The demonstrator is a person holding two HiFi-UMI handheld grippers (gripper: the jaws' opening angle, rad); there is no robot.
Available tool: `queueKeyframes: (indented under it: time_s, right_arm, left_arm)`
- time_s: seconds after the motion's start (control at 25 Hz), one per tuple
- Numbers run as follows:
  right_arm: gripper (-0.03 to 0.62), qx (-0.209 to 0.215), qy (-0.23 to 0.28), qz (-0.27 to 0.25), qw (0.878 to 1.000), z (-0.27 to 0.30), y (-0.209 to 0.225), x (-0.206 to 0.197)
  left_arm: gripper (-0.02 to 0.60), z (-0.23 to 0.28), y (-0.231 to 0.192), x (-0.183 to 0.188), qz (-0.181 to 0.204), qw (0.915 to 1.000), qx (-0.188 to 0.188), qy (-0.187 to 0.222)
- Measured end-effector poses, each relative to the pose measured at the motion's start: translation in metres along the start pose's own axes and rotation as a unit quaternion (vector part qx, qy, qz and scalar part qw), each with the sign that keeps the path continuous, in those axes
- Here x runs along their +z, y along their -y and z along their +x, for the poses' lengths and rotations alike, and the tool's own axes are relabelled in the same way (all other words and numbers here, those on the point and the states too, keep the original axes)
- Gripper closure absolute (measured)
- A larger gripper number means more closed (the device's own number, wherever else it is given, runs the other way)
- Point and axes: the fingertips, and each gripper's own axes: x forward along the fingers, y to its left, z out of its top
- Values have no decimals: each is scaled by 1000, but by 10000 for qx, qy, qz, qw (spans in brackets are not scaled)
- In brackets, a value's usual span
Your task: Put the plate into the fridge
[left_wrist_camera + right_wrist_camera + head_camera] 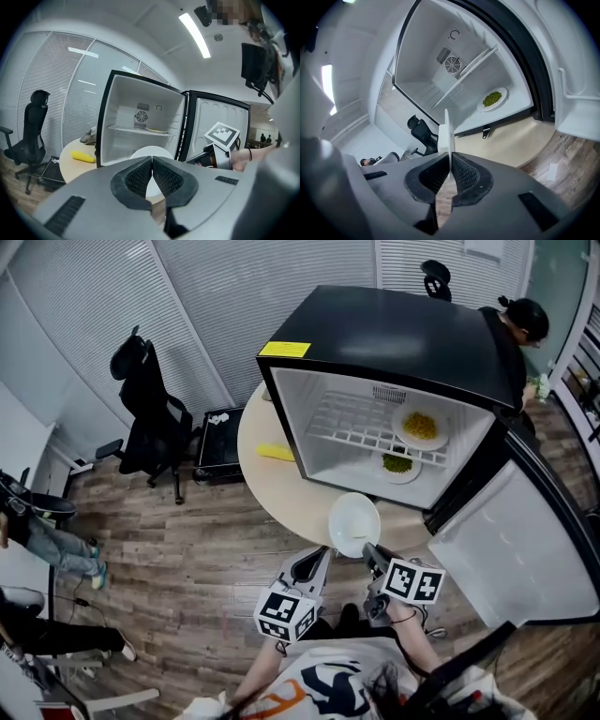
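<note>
- White plate (353, 523), looks empty, is pinched by its rim in the right gripper (369, 551). The jaws are clamped narrow on the edge, and the right gripper view shows it sticking up edge-on between them.
- The plate sits low centre of the head view, hanging over the near edge of the round table (267, 486), just in front of the fridge (394, 343) but not inside it yet.
- The left gripper (323, 557) is closed up with nothing in it. Its own view shows the jaws pressed together and the plate out beyond them.
- Done so far, I'd say: plate picked up, and the fridge door (511, 549) is swung wide open to the right.
- What's left is carrying it in, setting it down flat and letting go.
- Two plates are already in there, one with yellow food (419, 427) on the wire shelf (342, 423) and one with green food (397, 463) below it. The left half of the shelf looks free, so that's probably the spot.
- Hard to tell from the head view whether the left gripper touches the plate or just sits beside it.
- The door is cut off at the right edge of the frame.
- The fridge's back wall is only visible in the gripper views.
</note>
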Motion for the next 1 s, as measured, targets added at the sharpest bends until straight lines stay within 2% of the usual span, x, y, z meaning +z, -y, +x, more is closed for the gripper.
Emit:
queueKeyframes:
  time_s: [0.32, 0.56, 1.0]
  right_arm:
    - [568, -24, -95, 89, 9999, 5, 0, -1]
    - [568, -84, -13, 194, 9998, 15, 5, 9]
    - [568, -262, 167, 478, 9984, 42, 9, 32]
  left_arm:
    - [569, 3, -10, 2, -74, 9999, 55, -43]
    - [569, 15, -16, 5, -7, 9999, -70, -79]
    - [569, 44, -53, 20, 36, 9996, -267, -127]
